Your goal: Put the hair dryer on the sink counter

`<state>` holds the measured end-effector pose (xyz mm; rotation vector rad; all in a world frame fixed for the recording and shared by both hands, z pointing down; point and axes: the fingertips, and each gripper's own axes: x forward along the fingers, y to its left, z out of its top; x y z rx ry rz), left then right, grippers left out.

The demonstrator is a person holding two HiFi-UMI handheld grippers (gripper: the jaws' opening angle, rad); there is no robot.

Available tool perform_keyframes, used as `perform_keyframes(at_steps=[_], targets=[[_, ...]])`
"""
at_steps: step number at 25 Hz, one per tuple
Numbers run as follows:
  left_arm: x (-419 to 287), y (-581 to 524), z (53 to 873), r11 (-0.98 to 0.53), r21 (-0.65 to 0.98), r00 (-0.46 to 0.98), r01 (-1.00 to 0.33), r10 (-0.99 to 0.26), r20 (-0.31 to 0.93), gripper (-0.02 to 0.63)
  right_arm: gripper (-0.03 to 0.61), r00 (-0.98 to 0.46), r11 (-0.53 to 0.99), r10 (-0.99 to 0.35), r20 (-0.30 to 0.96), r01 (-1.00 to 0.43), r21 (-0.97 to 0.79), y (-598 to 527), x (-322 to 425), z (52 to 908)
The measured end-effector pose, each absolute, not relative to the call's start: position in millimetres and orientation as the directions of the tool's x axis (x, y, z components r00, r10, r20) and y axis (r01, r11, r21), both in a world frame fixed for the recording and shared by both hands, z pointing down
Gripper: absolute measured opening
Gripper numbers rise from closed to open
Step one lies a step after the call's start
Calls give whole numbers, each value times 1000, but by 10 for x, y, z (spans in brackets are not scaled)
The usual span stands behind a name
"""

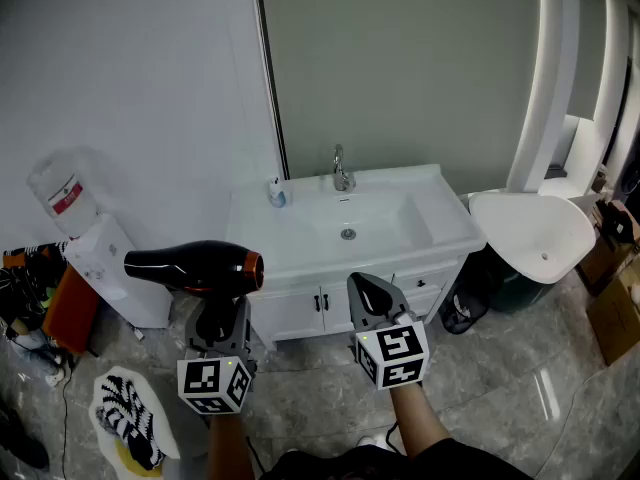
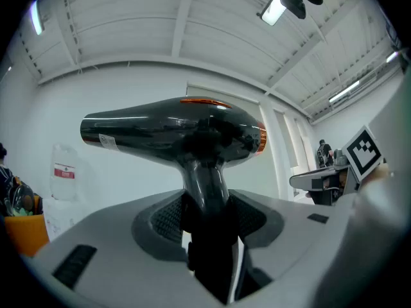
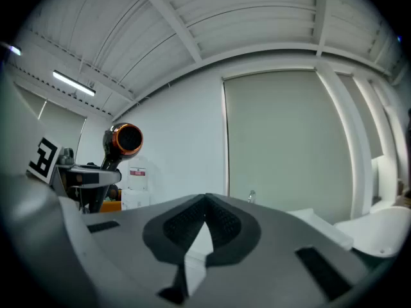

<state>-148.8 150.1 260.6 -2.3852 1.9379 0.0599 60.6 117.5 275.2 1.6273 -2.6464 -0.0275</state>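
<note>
Because it is gripped by its handle, the hair dryer [image 1: 195, 268] stands upright in mid-air, its barrel lying level and crosswise, the narrow end toward the left and the orange-ringed end toward the right of the head view. The left gripper [image 1: 222, 320] pinches that handle between its two pads, and the left gripper view shows the dark handle filling the gap, so the jaws stand wide only because the handle is thick. Held low on the handle like this, the heavy barrel sits above the grip, and it looks easy to lay down sideways.

The dryer is not yet over the sink counter [image 1: 262, 220]. It hangs in front of the cabinet's left end, short of the edge. The flat strip left of the basin, near a small cup [image 1: 277, 192], seems the likeliest landing spot, since the faucet [image 1: 341, 171] and bowl take up the middle.

The right gripper [image 1: 368, 290] points at the cabinet with its jaws pressed together on nothing, apparently kept aside as a spare.
</note>
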Motion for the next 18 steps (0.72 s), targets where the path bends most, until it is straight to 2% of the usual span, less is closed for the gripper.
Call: perform_keyframes(at_steps=[18], targets=[[-1407, 1485, 2621, -173, -45, 176, -984, -982, -67, 193, 21, -480, 480, -877, 10, -876, 49, 1133, 648, 2794]])
